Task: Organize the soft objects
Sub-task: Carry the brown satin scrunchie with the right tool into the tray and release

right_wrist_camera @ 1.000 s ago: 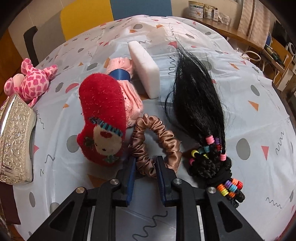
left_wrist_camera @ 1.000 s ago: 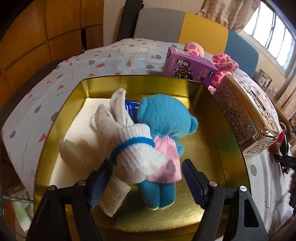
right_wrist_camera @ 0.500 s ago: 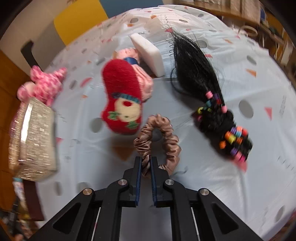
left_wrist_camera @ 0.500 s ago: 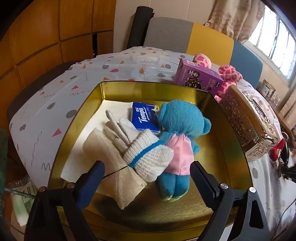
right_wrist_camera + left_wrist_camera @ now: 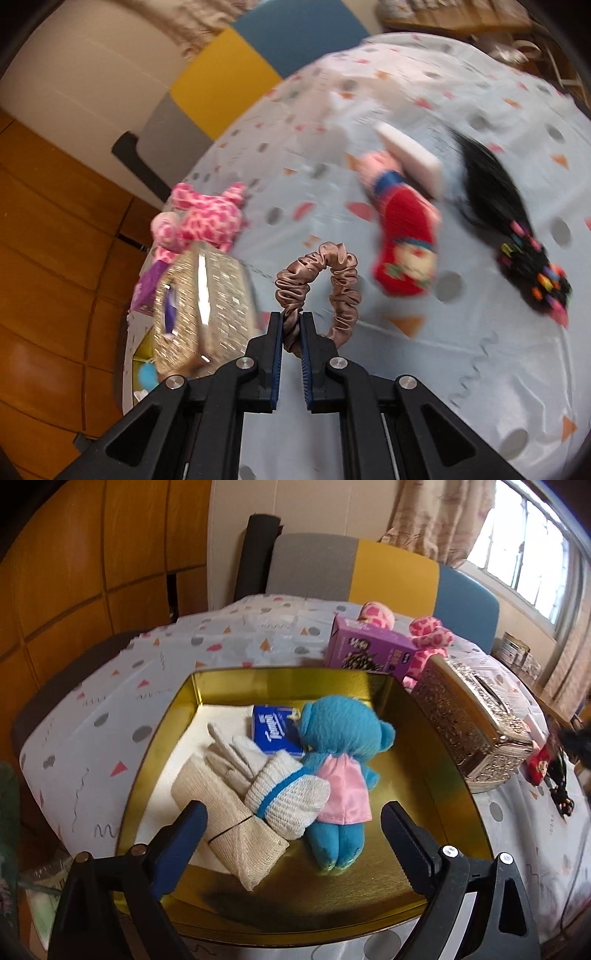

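Left gripper: jaws spread wide, holding nothing, poised over the near edge of the gold tin. Inside the tin, left to right: beige rolled bandage, white glove leaning on the blue teddy, tissue packet behind.

Right gripper: clamped on the brown satin scrunchie, held clear above the tablecloth.

Risks, as judged: the grip takes only one thin fold of slippery satin, so a quick swing could shed it; the ornate tissue box stands between scrunchie and tin and could snag the dangling loop.
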